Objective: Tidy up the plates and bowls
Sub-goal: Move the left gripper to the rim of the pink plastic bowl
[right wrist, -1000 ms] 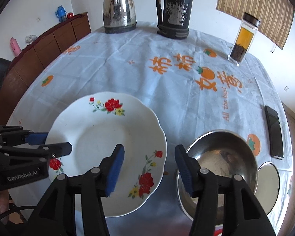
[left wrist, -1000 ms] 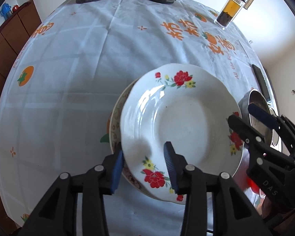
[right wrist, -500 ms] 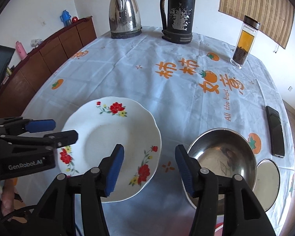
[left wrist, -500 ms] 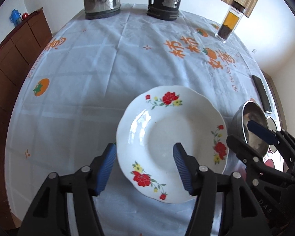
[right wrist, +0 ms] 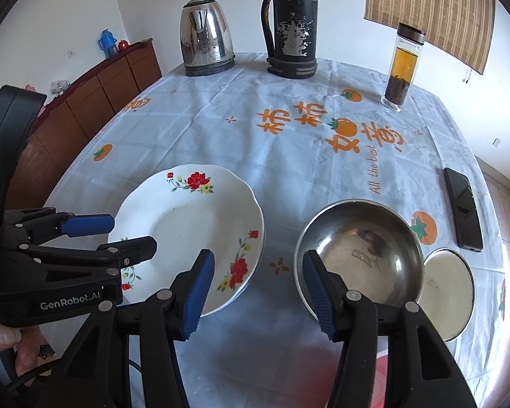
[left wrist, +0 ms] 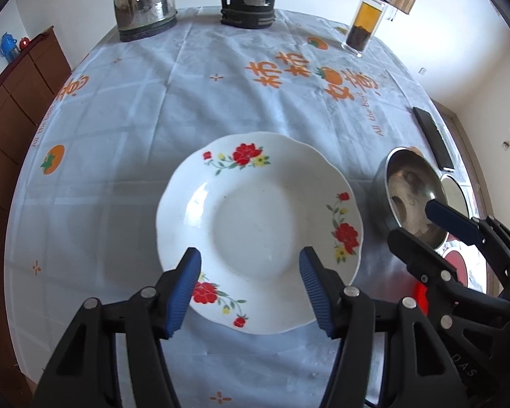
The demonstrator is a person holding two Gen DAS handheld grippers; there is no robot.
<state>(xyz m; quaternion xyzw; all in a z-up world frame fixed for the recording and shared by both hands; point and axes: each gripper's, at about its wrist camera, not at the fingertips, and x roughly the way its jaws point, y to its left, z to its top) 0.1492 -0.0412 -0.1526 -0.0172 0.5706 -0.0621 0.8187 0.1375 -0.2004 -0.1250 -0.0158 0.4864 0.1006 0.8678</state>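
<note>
A white plate with red flowers (left wrist: 255, 224) lies on the tablecloth, stacked on another plate whose edge shows under it in the right wrist view (right wrist: 190, 234). My left gripper (left wrist: 250, 289) is open and empty, just above the plate's near rim. A steel bowl (right wrist: 360, 255) stands right of the plates; it also shows in the left wrist view (left wrist: 411, 200). My right gripper (right wrist: 258, 285) is open and empty, over the gap between plate and bowl. A small steel dish (right wrist: 448, 292) lies right of the bowl.
A steel kettle (right wrist: 205, 37), a dark thermos (right wrist: 294, 23) and a tea bottle (right wrist: 403, 68) stand at the far edge. A black phone (right wrist: 464, 217) lies at the right. A wooden cabinet (right wrist: 95, 98) stands left of the table.
My left gripper let go of the flowered plate, which now rests on the lower plate, and drew back and up with its jaws opened wide. My right gripper also pulled back a little.
</note>
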